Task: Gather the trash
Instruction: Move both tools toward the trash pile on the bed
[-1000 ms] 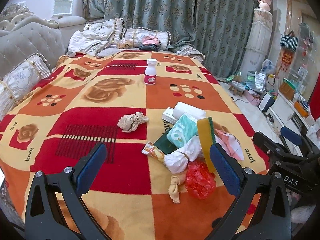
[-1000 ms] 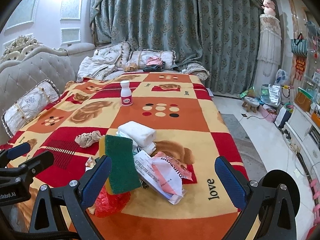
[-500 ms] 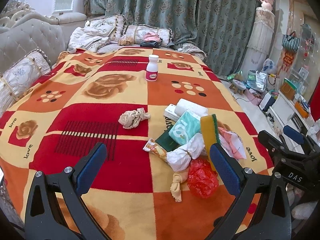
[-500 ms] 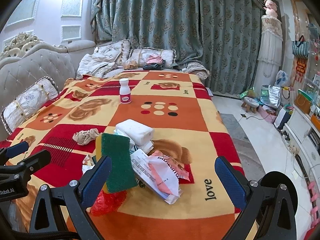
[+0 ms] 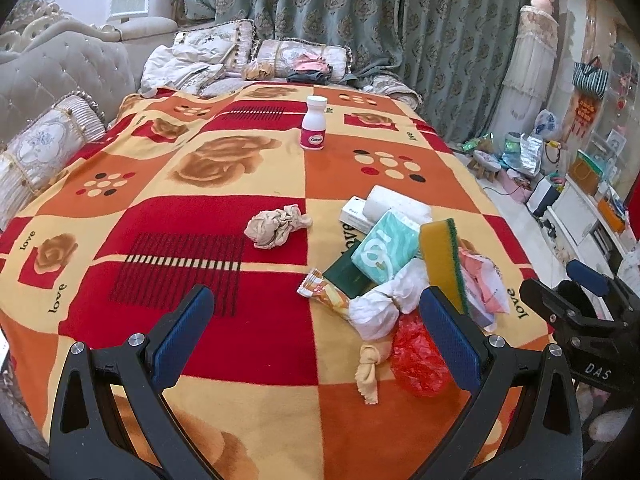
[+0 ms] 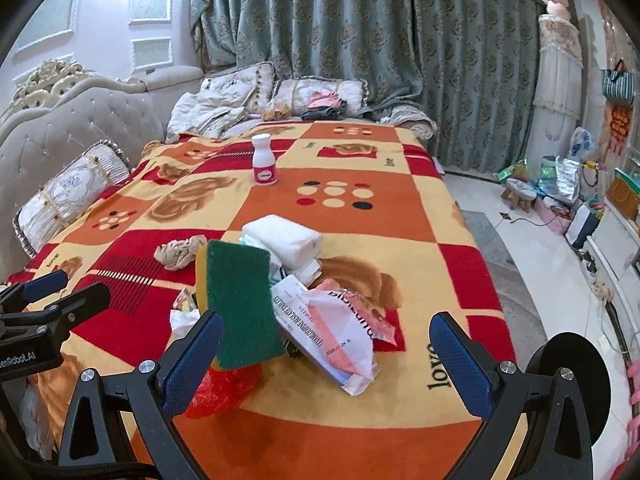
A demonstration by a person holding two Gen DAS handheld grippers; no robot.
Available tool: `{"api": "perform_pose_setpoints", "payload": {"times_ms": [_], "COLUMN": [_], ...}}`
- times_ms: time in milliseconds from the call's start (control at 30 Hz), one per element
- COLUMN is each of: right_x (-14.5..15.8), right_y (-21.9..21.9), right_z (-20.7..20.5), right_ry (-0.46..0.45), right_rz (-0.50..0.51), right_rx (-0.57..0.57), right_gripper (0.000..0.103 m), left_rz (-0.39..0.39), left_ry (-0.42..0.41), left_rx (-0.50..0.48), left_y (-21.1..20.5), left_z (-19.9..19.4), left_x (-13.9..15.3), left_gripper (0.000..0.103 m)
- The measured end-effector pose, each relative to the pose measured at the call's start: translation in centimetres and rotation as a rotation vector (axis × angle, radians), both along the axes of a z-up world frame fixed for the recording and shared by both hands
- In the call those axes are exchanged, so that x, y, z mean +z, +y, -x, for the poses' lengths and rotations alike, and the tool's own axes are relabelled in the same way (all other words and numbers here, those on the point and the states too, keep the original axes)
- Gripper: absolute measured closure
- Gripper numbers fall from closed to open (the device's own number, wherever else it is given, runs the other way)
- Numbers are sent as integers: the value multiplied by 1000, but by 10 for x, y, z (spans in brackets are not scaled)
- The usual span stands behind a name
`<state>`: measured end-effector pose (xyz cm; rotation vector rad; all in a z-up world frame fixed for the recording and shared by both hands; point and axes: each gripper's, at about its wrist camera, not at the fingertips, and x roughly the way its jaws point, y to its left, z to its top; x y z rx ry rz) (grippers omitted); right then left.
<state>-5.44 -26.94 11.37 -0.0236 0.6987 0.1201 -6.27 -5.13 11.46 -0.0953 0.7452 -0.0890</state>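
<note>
Step in hand, by judgement: approach, pre-grasp. Nothing collected yet; no bin or bag for the trash visible in either view.

Left gripper (image 5: 316, 320): fingers spread wide, nothing between them, poised above the near part of the blanket (image 5: 224, 412). Right gripper (image 6: 326, 344): likewise wide open and empty, facing the pile from the other side.

Trash location, near to far:
- Red plastic bag (image 5: 418, 354) and knotted tan rag (image 5: 370, 366), nearest, at pile front.
- White tied wad (image 5: 390, 300), touching the snack wrapper (image 5: 324, 292).
- Sponge (image 6: 240, 304), tilted on edge, leaning on the pile; printed mailer bag (image 6: 336, 328) just beside it.
- Tissue pack (image 5: 386, 246), white roll (image 6: 286, 240) behind.
- Crumpled brown paper (image 5: 276, 226), apart from the pile, to its left.
- Pill bottle (image 5: 314, 128), upright, well apart, far end. Trash or not: cannot tell.

Next move prob. calls for: pick one loose front item, lower fingers astride it, close. Sponge is likely unstable; may topple if nudged.

Room: open blanket left of pile, ample. Bed edge runs close on the right of the pile w/ floor below; items pushed that way could drop off.
</note>
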Motion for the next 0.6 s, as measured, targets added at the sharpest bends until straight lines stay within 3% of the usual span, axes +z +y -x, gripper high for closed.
{"api": "perform_pose_setpoints", "payload": {"times_ms": [600], "right_x": [-14], "right_y": [9], "right_z": [-8], "right_ry": [55], "right_rz": [-1], "right_rx": [67], "right_gripper": [0], "left_rz": [-12], "left_ry": [48], "left_rx": [16], "left_y": [15], "left_z": [-17], "left_x": [-17], "left_gripper": [1]}}
